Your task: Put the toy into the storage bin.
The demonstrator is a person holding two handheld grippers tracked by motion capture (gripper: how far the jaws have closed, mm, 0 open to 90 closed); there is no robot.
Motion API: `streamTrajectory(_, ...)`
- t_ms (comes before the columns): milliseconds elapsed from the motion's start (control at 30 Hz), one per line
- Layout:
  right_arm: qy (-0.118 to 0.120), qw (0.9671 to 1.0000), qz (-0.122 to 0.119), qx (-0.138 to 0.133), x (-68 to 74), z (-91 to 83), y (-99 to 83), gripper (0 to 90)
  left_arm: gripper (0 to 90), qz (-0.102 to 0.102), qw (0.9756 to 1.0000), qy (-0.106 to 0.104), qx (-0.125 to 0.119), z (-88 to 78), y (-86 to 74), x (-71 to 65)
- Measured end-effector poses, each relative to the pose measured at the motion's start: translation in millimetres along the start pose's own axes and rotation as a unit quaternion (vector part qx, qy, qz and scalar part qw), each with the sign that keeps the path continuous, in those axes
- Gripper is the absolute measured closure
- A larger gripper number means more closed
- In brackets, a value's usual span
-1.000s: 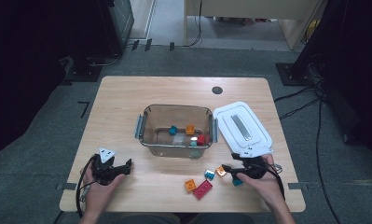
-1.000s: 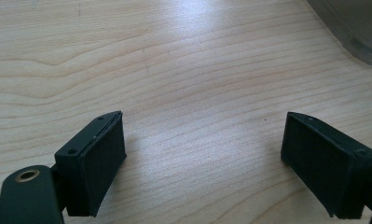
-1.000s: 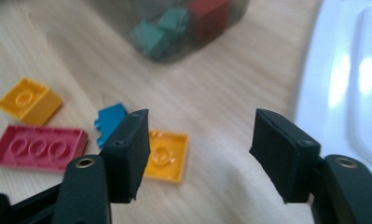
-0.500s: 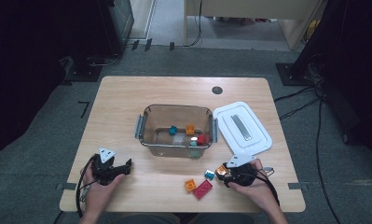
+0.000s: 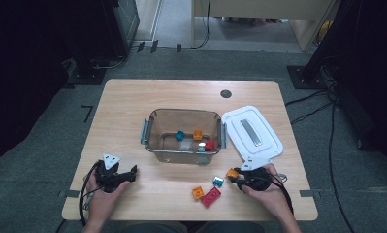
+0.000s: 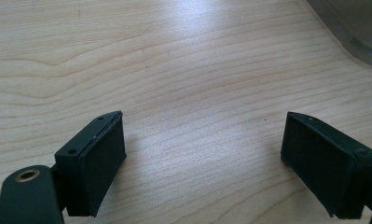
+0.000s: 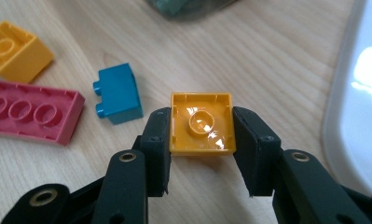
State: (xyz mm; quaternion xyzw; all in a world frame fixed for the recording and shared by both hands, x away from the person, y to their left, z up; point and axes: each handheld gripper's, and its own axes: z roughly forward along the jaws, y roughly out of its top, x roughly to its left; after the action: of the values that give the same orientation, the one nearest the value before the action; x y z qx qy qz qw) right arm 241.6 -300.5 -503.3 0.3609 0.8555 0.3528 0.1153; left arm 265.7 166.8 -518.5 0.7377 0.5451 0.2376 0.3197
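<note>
An orange square brick (image 7: 201,130) lies hollow side up on the table, and my right gripper (image 7: 201,116) has just been closing, its two pads now pressed against the brick's sides. In the high view this gripper (image 5: 237,180) sits at the front right with the orange brick (image 5: 232,173) at its tips. Close by lie a blue brick (image 7: 118,93), a red long brick (image 7: 32,116) and a second orange brick (image 7: 16,46). My left gripper (image 6: 202,140) rests open over bare wood, also seen at the front left as the left gripper (image 5: 128,174).
A clear plastic bin (image 5: 181,111) with several bricks inside stands mid-table. Its white lid (image 5: 251,131) lies to the right of it, just beyond my right gripper. The bin's corner (image 6: 361,32) shows at the upper right of the left gripper view.
My right gripper has shifted a little to the left onto the orange brick and its jaws have drawn in around it. The left hand has kept still.
</note>
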Motion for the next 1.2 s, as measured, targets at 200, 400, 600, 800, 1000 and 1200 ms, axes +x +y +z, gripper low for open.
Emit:
streamTrajectory(200,-0.001,0.9998,0.012,-0.015,-11.3,-10.3,6.8,60.3,13.2,0.0,1.0,0.0,0.0,0.0,0.0,0.0)
streamTrajectory(400,-0.006,0.9994,0.024,-0.026,-24.0,-20.4,15.6,60.3,13.2,0.0,1.0,0.0,0.0,0.0,0.0,0.0)
streamTrajectory(600,-0.015,0.9991,0.029,-0.029,-35.1,-30.6,27.3,60.3,13.2,0.0,1.0,0.0,0.0,0.0,0.0,0.0)
streamTrajectory(800,-0.019,0.9988,0.031,-0.034,-44.2,-43.7,46.7,60.3,13.2,0.0,1.0,0.0,0.0,0.0,0.0,0.0)
streamTrajectory(1000,-0.017,0.9986,0.034,-0.037,-49.3,-54.0,65.3,60.3,13.2,0.0,1.0,0.0,0.0,0.0,0.0,0.0)
streamTrajectory(1200,-0.017,0.9987,0.026,-0.04,-51.4,-62.2,83.2,60.3,13.2,-0.001,1.0,0.0,-0.001,0.1,-0.1,-0.1)
